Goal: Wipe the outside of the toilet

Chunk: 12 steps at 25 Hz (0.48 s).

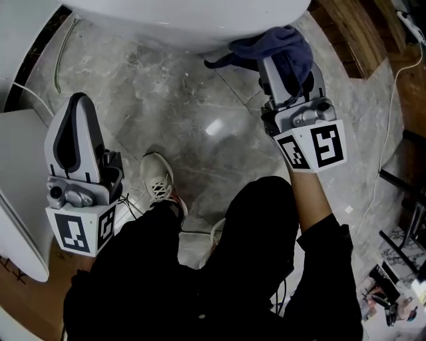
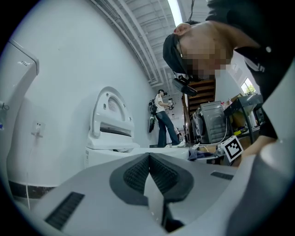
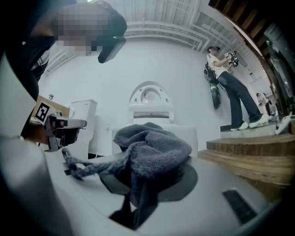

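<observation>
Head view: the right gripper (image 1: 287,70) is pinching a blue cloth (image 1: 276,43) just beside the toilet (image 1: 186,20) bowl; the left gripper (image 1: 78,106) is hanging farther from the toilet. Left gripper view: its jaws are pressing together, empty. Right gripper view: the toilet is lying straight ahead of the cloth
</observation>
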Each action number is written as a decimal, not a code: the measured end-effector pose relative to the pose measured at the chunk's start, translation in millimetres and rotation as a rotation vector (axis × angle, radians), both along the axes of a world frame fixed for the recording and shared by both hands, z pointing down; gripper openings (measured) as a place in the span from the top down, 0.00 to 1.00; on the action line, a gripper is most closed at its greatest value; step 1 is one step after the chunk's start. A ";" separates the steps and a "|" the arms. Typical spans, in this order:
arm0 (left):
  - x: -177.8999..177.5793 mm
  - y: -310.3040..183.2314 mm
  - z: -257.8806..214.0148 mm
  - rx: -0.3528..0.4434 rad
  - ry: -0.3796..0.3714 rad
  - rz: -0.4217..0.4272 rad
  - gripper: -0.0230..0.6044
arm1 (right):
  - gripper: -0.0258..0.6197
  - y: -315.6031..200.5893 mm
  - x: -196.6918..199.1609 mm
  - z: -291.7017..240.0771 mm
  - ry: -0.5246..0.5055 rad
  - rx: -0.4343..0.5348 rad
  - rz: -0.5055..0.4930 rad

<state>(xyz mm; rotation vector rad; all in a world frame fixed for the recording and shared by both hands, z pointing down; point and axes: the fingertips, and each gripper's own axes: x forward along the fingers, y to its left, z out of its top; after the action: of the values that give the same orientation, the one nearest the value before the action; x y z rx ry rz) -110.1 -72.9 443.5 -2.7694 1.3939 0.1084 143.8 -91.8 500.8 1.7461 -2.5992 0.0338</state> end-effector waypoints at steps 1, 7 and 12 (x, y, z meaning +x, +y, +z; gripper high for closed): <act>0.2 0.5 1.7 -0.006 0.000 0.002 0.95 | 0.80 -0.1 0.0 1.8 0.002 0.002 0.001; 6.2 1.6 3.4 -0.014 0.004 0.022 0.95 | 0.80 -4.1 -1.5 21.4 0.012 -0.025 -0.013; 5.5 5.4 9.5 -0.034 0.005 0.039 0.95 | 0.80 -9.0 -9.1 50.9 0.045 -0.073 -0.049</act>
<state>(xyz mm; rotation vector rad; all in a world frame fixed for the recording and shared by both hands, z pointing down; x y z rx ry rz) -104.7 -67.5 453.0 -2.8268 1.3552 0.0942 134.7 -100.8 551.7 1.6390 -2.5734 0.0870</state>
